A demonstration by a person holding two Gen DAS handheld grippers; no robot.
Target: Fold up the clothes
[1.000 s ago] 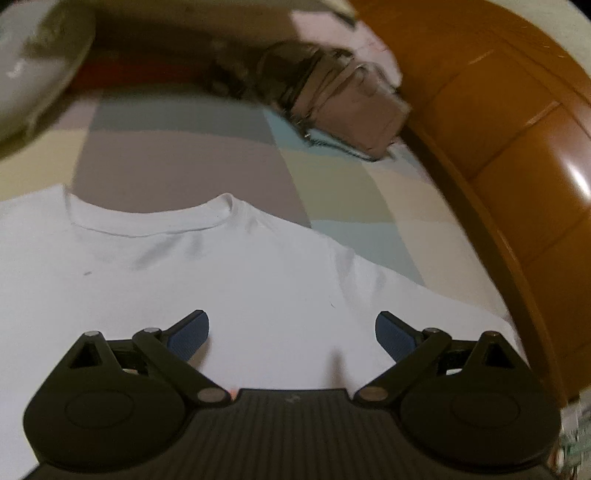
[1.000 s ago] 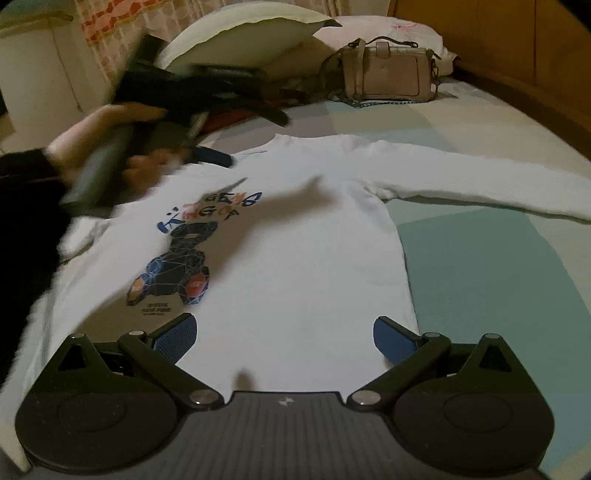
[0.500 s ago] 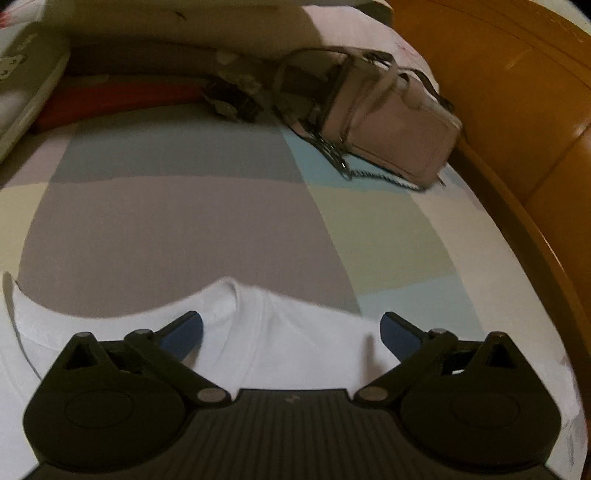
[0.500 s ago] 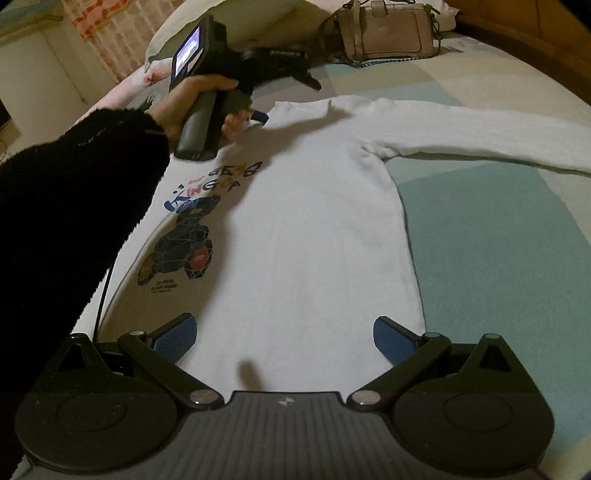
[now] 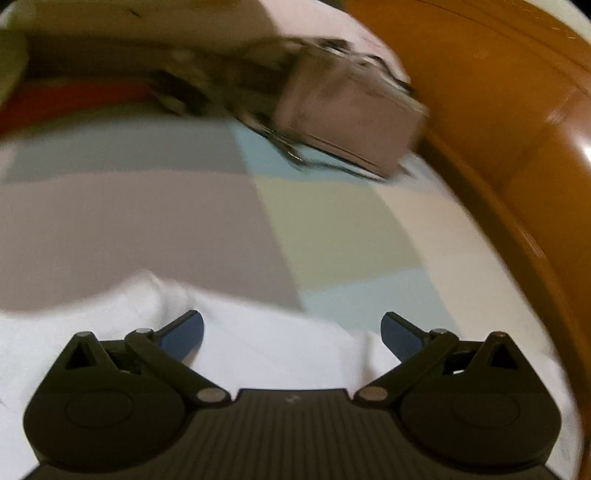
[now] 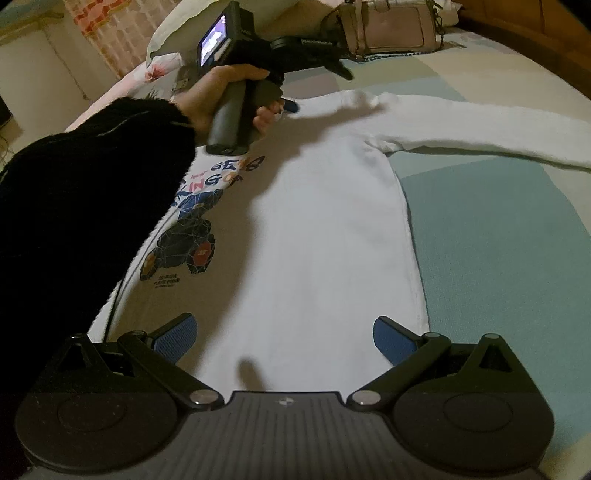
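While the white sweatshirt [image 6: 317,236] lies flat, print side up, on the patchwork bedsheet [image 6: 491,236], both grippers hang over it w/ fingers spread wide & nothing btwn them. Left gripper [image 5: 291,330] is over the collar/shoulder end; its view is blurry. Right gripper [image 6: 282,332] sits over the hem. Left hand [image 6: 221,92], in a black fuzzy sleeve [image 6: 92,177], grips the handle. Pink handbag [image 6: 388,26] sits near the headboard [image 5: 498,110], well apart from the shirt.
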